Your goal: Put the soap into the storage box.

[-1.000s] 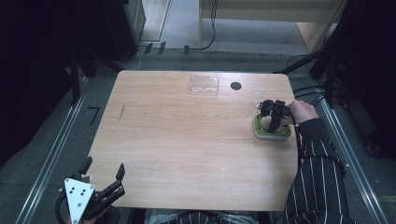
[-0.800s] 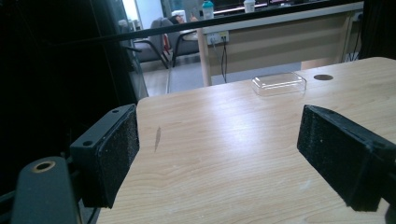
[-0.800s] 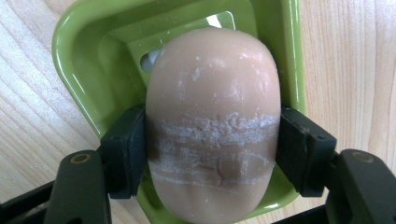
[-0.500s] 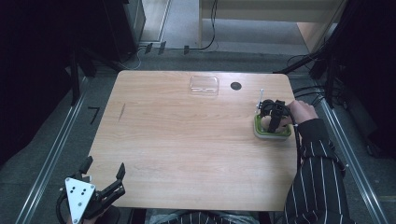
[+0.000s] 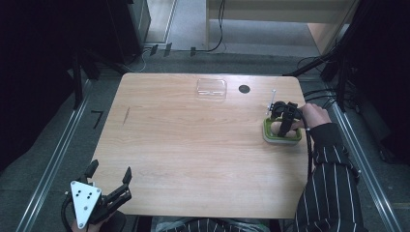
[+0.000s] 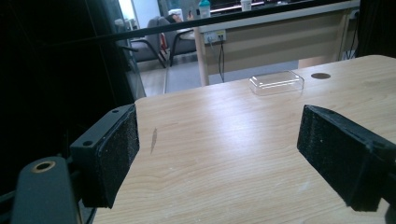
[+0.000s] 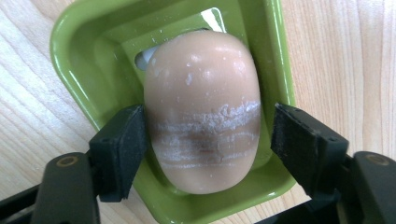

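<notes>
A tan oval bar of soap [image 7: 203, 107] with whitish streaks lies in a green dish [image 7: 88, 42] near the table's right edge, where the high view also shows the dish [image 5: 269, 136]. My right gripper [image 7: 208, 140] reaches down over it with one jaw on each side of the soap. Its jaws have just been opening. The left pad [image 7: 126, 144] sits at the soap's edge and the right pad [image 7: 299, 144] stands off it with a gap. In the high view the right gripper [image 5: 283, 126] is over the dish. My left gripper [image 5: 110, 170] hovers open at the table's near left corner, nothing between its pads [image 6: 116, 154].
A clear plastic box [image 5: 211, 88] lies at the far middle of the wooden table [image 5: 193, 145], also seen ahead of the left gripper [image 6: 276, 82]. A dark round hole [image 5: 244, 89] is beside it. A striped sleeve [image 5: 329, 183] runs along the right edge.
</notes>
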The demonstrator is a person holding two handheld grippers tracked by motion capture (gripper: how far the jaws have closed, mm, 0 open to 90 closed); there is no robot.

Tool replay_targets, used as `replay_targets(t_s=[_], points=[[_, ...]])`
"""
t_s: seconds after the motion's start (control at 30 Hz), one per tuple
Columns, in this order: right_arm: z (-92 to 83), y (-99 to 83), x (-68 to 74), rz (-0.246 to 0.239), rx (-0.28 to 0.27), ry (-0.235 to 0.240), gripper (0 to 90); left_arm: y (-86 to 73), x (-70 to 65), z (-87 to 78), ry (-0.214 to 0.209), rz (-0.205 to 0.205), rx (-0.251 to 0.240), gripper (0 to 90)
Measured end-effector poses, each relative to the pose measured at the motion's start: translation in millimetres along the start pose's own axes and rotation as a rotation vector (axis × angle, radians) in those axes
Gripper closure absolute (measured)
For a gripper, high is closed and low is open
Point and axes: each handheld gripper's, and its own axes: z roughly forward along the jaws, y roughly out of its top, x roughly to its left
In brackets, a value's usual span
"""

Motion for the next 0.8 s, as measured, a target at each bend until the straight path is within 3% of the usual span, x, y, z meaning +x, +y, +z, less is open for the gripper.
replay_targets(t_s=[0.23,0.27,0.57,0.77,0.8], points=[[-7.6,-3.6,1.2,0.046,-0.036,0.049,20.8,0.6,-1.5,-0.5,-0.008,0.006,-0.004,13.3],[-9.4,-4.1,2.4,0.083,-0.032,0.067,17.5,0.5,-0.9,-1.4,-0.007,0.002,-0.007,13.3],[-20.3,-3.8,8.9,0.156,-0.044,0.094,8.0,1.1,-2.8,2.3,-0.02,0.008,-0.009,13.3],[-25.3,0.5,18.5,0.192,-0.039,0.105,4.0,0.7,-1.0,1.8,-0.019,-0.003,-0.013,13.3],[-27.1,2.1,22.7,0.216,-0.053,0.116,3.7,0.8,-1.1,2.1,-0.023,0.002,-0.013,13.3]])
